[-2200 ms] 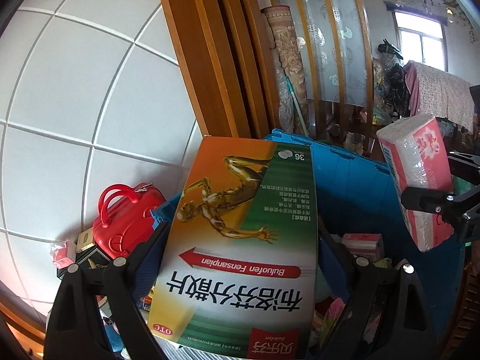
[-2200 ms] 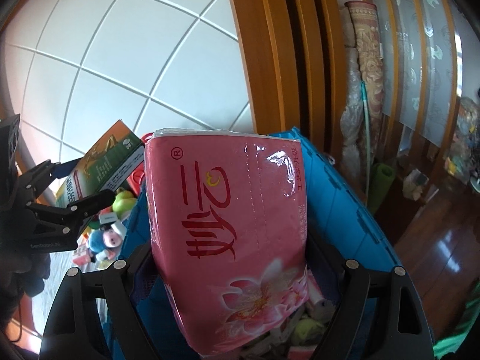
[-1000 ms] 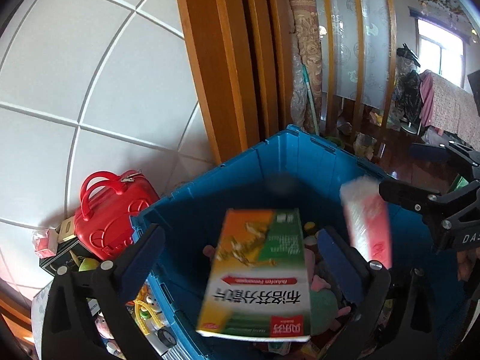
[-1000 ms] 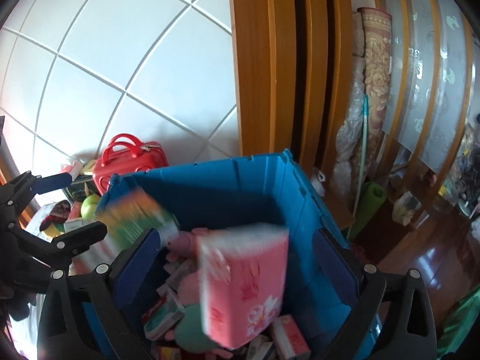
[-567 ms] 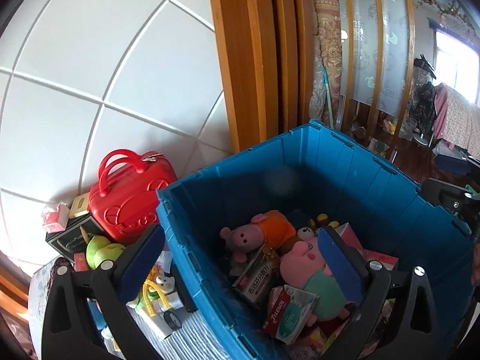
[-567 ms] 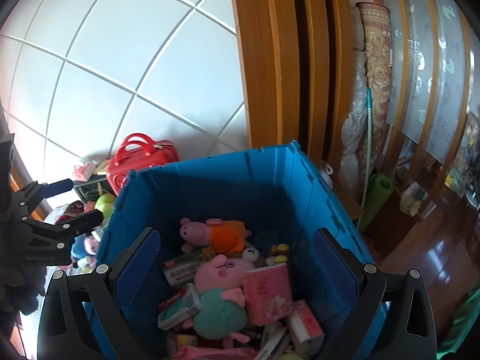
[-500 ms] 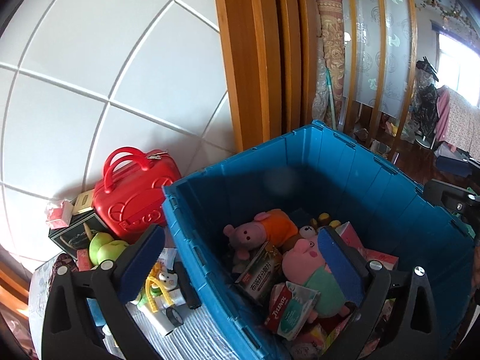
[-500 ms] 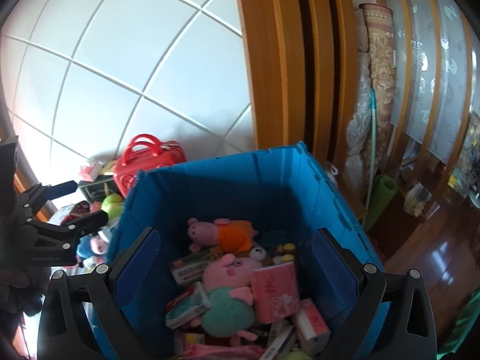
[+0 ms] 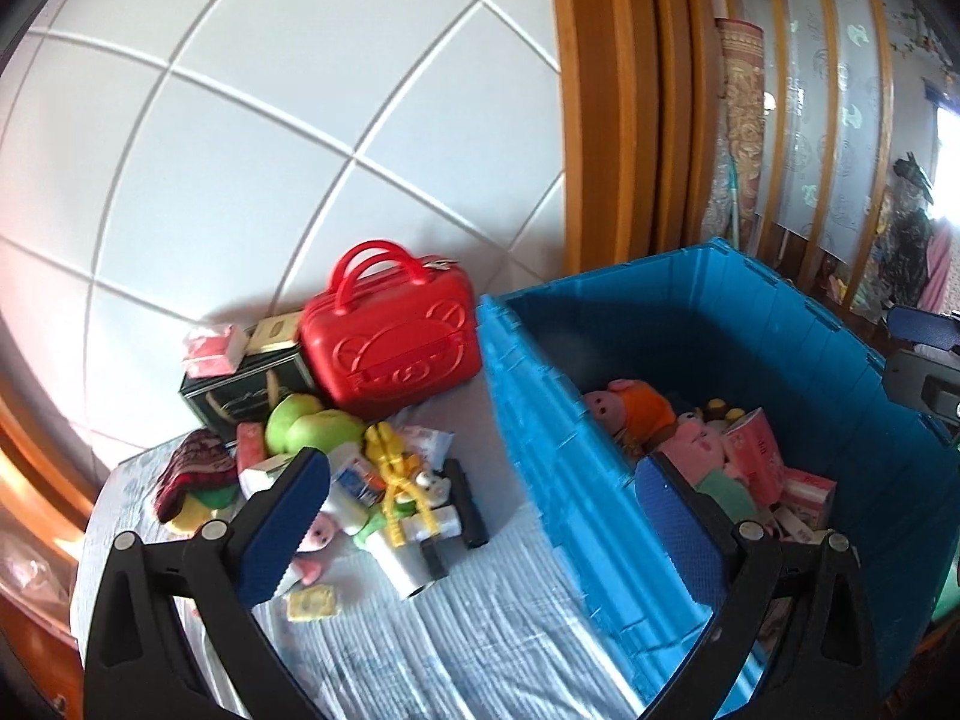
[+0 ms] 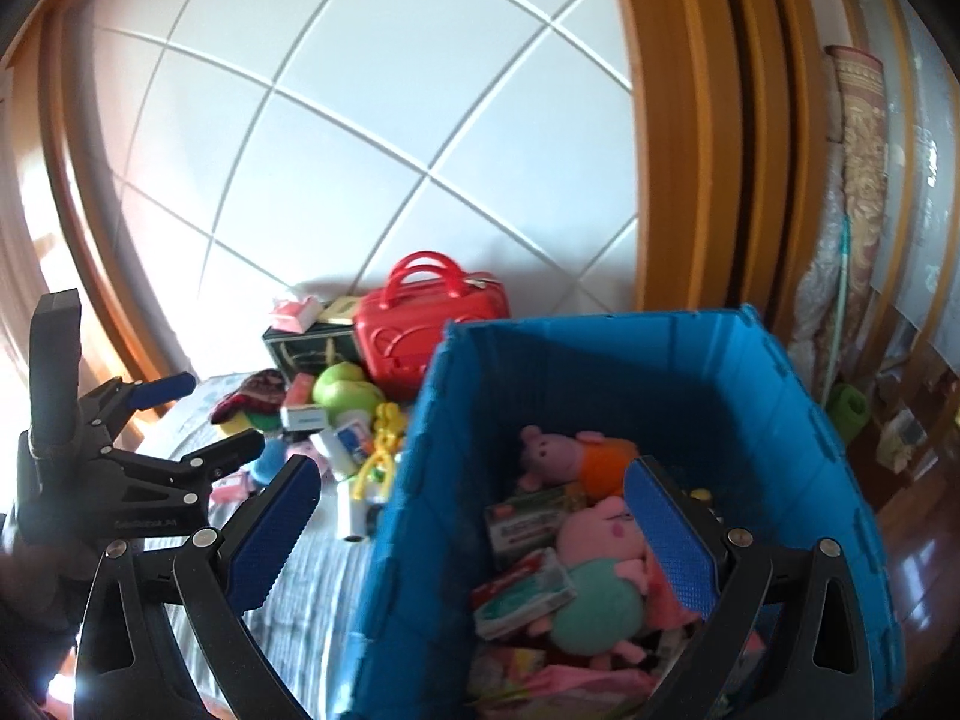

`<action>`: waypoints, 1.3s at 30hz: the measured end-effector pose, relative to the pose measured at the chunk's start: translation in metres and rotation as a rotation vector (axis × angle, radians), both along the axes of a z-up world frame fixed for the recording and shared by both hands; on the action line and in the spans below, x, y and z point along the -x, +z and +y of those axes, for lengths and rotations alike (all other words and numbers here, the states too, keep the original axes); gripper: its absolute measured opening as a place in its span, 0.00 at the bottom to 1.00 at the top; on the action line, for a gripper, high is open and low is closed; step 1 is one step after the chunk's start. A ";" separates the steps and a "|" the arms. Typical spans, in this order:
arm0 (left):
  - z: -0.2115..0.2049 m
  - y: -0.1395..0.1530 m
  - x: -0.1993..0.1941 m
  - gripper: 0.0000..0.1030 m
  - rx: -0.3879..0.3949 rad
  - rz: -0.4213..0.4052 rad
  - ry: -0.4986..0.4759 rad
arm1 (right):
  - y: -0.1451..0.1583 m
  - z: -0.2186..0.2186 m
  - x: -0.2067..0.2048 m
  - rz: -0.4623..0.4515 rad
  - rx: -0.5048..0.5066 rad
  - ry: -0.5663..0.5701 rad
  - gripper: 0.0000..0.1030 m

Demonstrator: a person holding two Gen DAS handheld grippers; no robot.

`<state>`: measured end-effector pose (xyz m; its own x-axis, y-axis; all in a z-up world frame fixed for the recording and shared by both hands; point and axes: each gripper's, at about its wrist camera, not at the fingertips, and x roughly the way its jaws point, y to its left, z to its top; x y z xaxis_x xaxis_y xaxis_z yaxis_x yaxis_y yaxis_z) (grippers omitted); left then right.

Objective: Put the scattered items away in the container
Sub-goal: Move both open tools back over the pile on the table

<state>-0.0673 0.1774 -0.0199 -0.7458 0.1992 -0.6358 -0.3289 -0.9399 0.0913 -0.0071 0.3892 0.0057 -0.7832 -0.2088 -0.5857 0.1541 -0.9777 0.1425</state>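
Note:
A large blue bin [image 9: 558, 420] [image 10: 738, 396] holds pig plush toys [image 10: 591, 531], medicine boxes [image 10: 528, 519] and a pink tissue pack [image 9: 753, 447]. Left of it, a pile of scattered items [image 9: 384, 480] [image 10: 348, 438] lies on a striped cloth: a green apple toy [image 9: 306, 426], a yellow toy, small boxes, a black remote. My left gripper [image 9: 480, 528] is open and empty, above the cloth by the bin's left wall; it also shows in the right wrist view [image 10: 192, 426]. My right gripper [image 10: 468, 531] is open and empty over the bin's left wall.
A red toy suitcase [image 9: 390, 336] [image 10: 432, 324] and a dark green tin [image 9: 240, 390] stand against the white tiled wall behind the pile. A wooden door frame [image 9: 612, 108] rises behind the bin. A knit hat [image 9: 192, 471] lies at the pile's left.
Both grippers opened and dropped the medicine box and the tissue pack into the bin. Both then swung left, bringing the pile on the cloth into view.

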 end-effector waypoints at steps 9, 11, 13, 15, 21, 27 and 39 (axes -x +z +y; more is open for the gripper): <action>-0.082 -0.006 -0.023 1.00 -0.001 -0.013 0.081 | -0.001 -0.082 -0.005 -0.016 -0.030 0.077 1.00; -0.095 -0.007 -0.028 1.00 -0.006 -0.019 0.092 | -0.002 -0.096 -0.007 -0.021 -0.029 0.087 1.00; -0.109 -0.006 -0.032 1.00 -0.012 -0.020 0.107 | -0.002 -0.112 -0.010 -0.025 -0.031 0.094 1.00; -0.122 -0.004 -0.036 1.00 -0.014 -0.022 0.129 | -0.002 -0.126 -0.013 -0.031 -0.033 0.099 1.00; -0.157 -0.004 -0.044 1.00 -0.028 -0.042 0.185 | -0.002 -0.164 -0.023 -0.052 -0.052 0.090 1.00; -0.184 -0.008 -0.051 1.00 -0.023 -0.078 0.247 | -0.005 -0.189 -0.033 -0.076 -0.053 0.094 1.00; -0.212 0.002 -0.071 1.00 -0.028 -0.060 0.297 | -0.007 -0.216 -0.051 -0.096 -0.084 0.068 1.00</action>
<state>0.0039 -0.0349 -0.0178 -0.7352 -0.0040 -0.6778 -0.0433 -0.9977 0.0529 0.0439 0.1733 -0.0014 -0.7083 -0.2066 -0.6749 0.2102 -0.9746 0.0777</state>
